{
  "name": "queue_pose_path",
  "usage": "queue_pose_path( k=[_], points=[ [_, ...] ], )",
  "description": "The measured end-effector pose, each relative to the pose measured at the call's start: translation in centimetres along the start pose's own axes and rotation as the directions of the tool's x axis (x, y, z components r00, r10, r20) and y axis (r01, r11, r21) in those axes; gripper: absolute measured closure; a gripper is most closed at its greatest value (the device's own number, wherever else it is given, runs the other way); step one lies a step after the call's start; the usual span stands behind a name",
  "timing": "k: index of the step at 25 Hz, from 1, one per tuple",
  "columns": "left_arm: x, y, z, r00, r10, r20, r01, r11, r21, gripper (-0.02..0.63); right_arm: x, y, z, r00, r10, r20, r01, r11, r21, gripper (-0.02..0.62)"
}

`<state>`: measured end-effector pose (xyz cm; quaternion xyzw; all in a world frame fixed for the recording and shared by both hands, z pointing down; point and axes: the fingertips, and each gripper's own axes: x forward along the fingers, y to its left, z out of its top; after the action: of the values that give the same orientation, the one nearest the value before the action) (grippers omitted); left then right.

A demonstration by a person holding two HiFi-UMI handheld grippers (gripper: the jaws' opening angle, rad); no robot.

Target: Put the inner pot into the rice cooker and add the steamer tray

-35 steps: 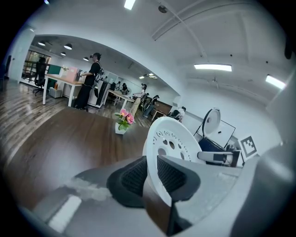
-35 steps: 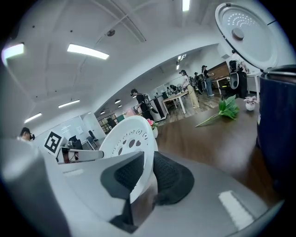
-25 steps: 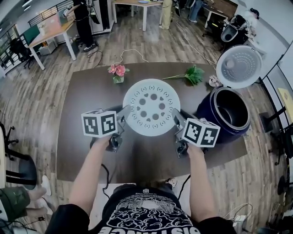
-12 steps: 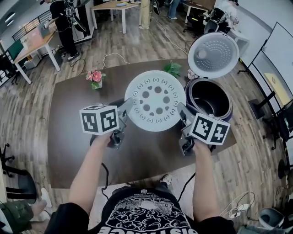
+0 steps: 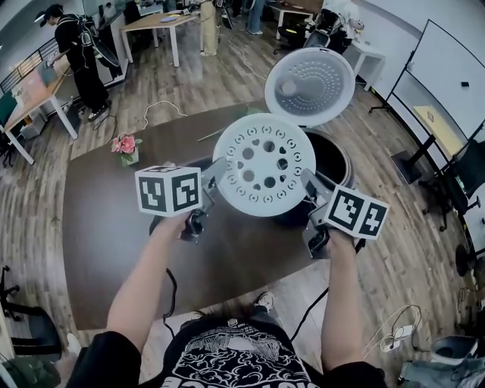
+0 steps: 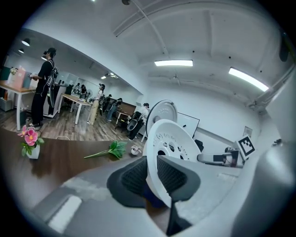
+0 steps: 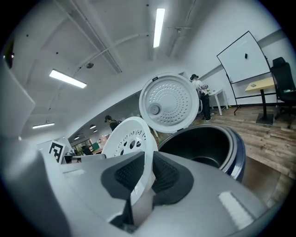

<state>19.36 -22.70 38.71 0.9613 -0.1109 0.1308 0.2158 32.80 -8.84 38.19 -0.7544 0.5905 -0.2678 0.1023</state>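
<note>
Pretty sure this is shaping up as an open-plan office or lab, not a kitchen. A whiteboard (image 5: 447,64) is standing off to the side, and light desks (image 5: 155,21) and a black office chair (image 5: 466,178) are sitting on the wood floor (image 5: 227,68). Strip lights (image 6: 173,63) are glowing overhead, a person (image 5: 76,53) is standing at a desk, and the rice cooker (image 5: 309,85) is just sitting on a dark table (image 5: 98,220).

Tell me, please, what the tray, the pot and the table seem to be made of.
Tray: probably plastic, matte white; thin, with moulded holes.
Pot: likely metal with a dark coating; faint sheen inside.
Table: dark brown wood look, smooth; possibly veneer or laminate.
</note>
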Motion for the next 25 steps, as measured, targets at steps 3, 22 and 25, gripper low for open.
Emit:
queue_pose_path(
  k=[3, 22, 25],
  points=[
    [-0.2, 0.3, 0.8, 0.999, -0.036, -0.015, 0.036, 0.999, 0.017, 0.533, -0.4, 0.8, 0.0, 0.999, -0.032, 0.026, 0.032, 0.999, 0.015, 0.54],
    [2.9, 0.2, 2.2, 0.995, -0.084, -0.046, 0.087, 0.995, 0.055, 0.534, 0.4, -1.5, -0.4, 0.996, -0.088, 0.024, 0.085, 0.99, 0.114, 0.538],
    [4.3, -0.2, 2.6, 0.997, -0.06, -0.053, 0.063, 0.997, 0.045, 0.534, 1.0, -3.0, 0.2, 0.997, -0.074, -0.001, 0.074, 0.987, 0.143, 0.538]
  ],
)
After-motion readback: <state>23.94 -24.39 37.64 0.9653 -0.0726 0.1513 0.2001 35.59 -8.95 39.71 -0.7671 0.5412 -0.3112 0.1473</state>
